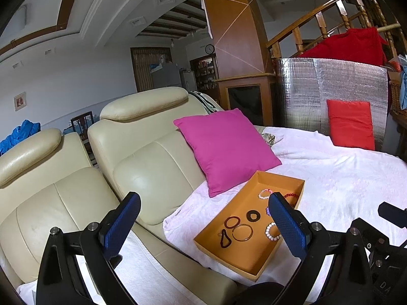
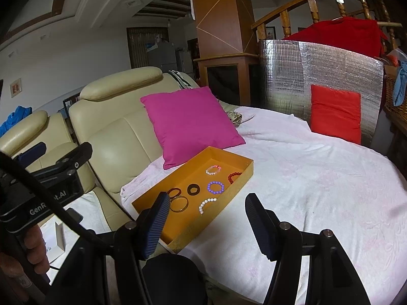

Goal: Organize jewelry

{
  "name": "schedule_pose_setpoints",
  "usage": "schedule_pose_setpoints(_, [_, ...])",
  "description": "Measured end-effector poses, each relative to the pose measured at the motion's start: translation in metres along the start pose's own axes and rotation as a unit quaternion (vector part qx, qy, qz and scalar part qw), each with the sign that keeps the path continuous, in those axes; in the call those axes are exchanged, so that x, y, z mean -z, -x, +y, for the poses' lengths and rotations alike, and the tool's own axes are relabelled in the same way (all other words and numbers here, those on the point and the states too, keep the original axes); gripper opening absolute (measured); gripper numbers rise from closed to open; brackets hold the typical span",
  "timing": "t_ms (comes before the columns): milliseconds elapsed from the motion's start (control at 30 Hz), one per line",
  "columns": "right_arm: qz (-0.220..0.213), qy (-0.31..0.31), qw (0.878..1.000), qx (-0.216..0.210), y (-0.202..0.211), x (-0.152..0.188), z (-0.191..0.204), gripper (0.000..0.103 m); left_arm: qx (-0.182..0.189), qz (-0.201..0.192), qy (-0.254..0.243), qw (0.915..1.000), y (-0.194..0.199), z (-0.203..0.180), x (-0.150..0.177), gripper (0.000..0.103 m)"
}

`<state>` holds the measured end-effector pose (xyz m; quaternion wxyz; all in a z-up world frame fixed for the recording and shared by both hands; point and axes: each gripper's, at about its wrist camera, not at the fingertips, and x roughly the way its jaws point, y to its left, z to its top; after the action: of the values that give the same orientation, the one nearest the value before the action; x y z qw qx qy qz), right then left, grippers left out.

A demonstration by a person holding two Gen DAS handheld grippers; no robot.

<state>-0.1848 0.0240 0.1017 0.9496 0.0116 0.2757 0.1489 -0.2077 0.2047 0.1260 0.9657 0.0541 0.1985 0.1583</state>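
On the white blanket (image 2: 292,167), orange tray (image 2: 250,169) runs diagonally toward pink cushion (image 2: 190,124).

Cream leather sofa (image 2: 114,132), seat draped with a pale pink-white blanket (image 2: 305,178); faint floral embossing shows at its 4 o'clock edge. Blanket is rumpled near the 11 o'clock side, flatter across the middle.

Directly on the blanket:
- Shallow orange tray (image 2: 230,190), long axis running from 7 toward 1 o'clock, left of centre. Bracelets and rings lie inside it.
- Magenta cushion (image 2: 190,124), at 12 o'clock from the tray, its lower corner just behind the tray's far rim, leaning against the sofa back.
- Red cushion (image 2: 335,113), far at 2 o'clock, propped upright against a silver foil panel (image 2: 330,71).
- Small patterned cloth (image 2: 235,117), crumpled, just beside the magenta cushion at its 3 o'clock.
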Motion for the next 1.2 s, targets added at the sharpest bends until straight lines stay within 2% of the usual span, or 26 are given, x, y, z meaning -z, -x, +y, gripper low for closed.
schedule_pose_setpoints(800, [0.001, 0.009, 1.0, 0.001, -0.006, -0.004, 0.007, 0.066, 0.002, 0.005, 0.006, 1.0, -0.009, 0.01, 0.001, 0.1])
schedule_pose_setpoints(1200, [0.009, 0.019, 1.0, -0.004, -0.026, -0.011, 0.014, 0.066, -0.005, 0.011, 0.011, 0.9999, -0.021, 0.014, -0.001, 0.1])
